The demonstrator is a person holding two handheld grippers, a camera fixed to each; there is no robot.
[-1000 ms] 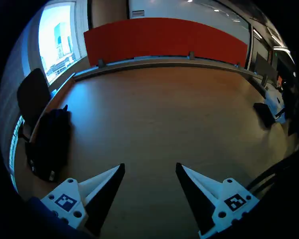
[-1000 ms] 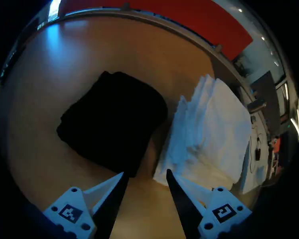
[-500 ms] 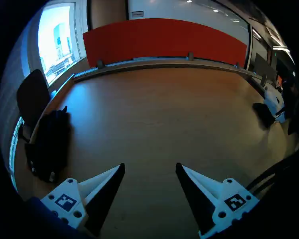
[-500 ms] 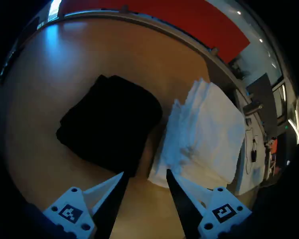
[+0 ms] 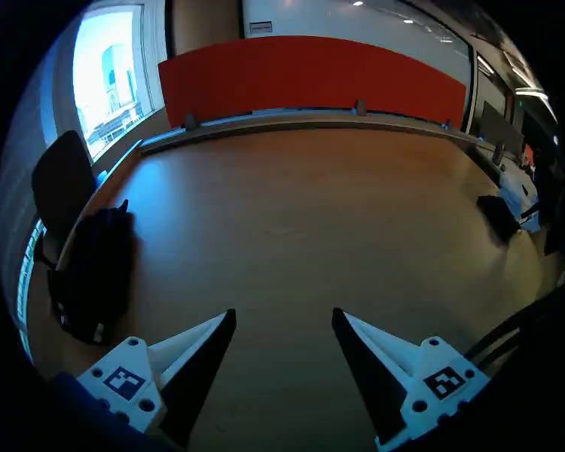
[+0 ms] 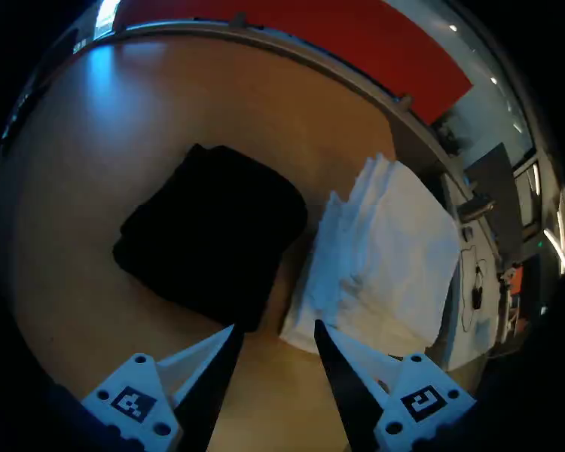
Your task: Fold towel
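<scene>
In the right gripper view a stack of folded white towels (image 6: pixel 380 264) lies on the wooden table (image 6: pixel 132 135), and a folded black towel (image 6: pixel 211 237) lies just left of it. My right gripper (image 6: pixel 277 329) hovers open above the gap between the two, holding nothing. In the left gripper view my left gripper (image 5: pixel 282 316) is open over bare tabletop (image 5: pixel 305 203), with nothing between its fingers. The black towel (image 5: pixel 499 215) shows small at the far right there.
A black backpack (image 5: pixel 90 271) lies at the table's left edge, beside a dark chair (image 5: pixel 60 177). A red divider panel (image 5: pixel 313 75) runs along the table's far edge. Another desk with cables (image 6: pixel 474 279) stands beyond the white stack.
The right gripper view has shifted slightly, so both towels sit a little further left than a second ago. The left gripper has stayed still.
</scene>
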